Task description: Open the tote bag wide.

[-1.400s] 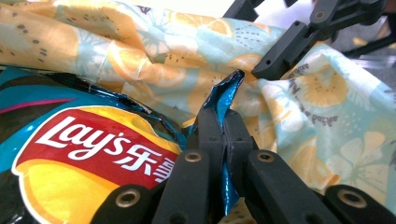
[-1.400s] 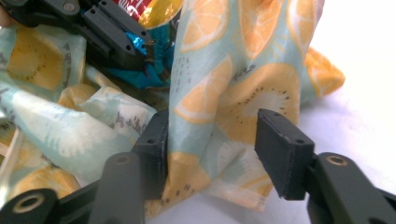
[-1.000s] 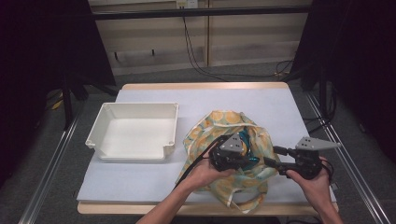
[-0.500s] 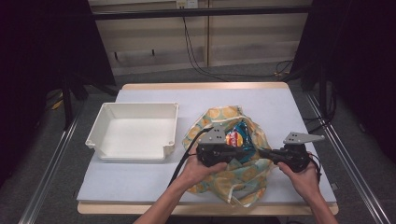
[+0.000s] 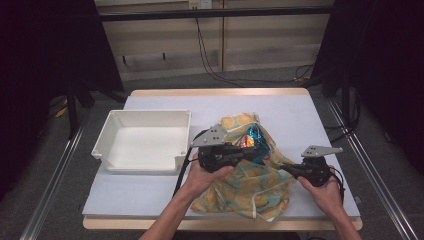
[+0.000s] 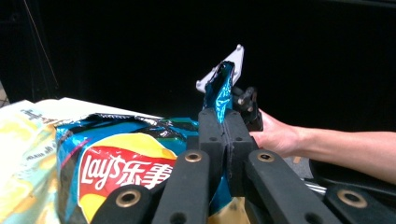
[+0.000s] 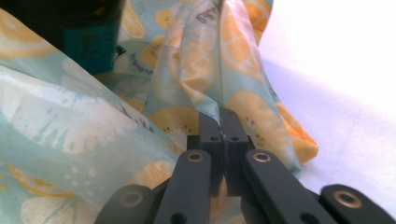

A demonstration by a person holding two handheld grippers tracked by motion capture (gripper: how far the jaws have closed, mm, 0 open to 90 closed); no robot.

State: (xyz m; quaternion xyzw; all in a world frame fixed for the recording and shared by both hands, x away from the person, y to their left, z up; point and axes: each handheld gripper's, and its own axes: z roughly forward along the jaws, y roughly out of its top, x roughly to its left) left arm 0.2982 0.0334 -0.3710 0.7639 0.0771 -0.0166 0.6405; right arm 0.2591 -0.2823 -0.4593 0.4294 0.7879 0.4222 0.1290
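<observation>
Two grips were on at this moment. The right tongs (image 7: 225,135) had just clenched on a fold of the lemon-printed yellow and pale-blue cloth bag (image 5: 252,185), pinning it near the table's (image 5: 320,125) near right corner. The left tongs (image 6: 226,140) were clamped on the top seam of the blue and yellow foil crisp packet (image 6: 126,168), which stood half out of the bag's mouth. Judged: with the bag anchored, the packet can be drawn free, probably toward the white rectangular plastic tray (image 5: 142,145) at the left. Against the earlier frames, the packet showed more plainly above the cloth, and the left tongs had lifted.
</observation>
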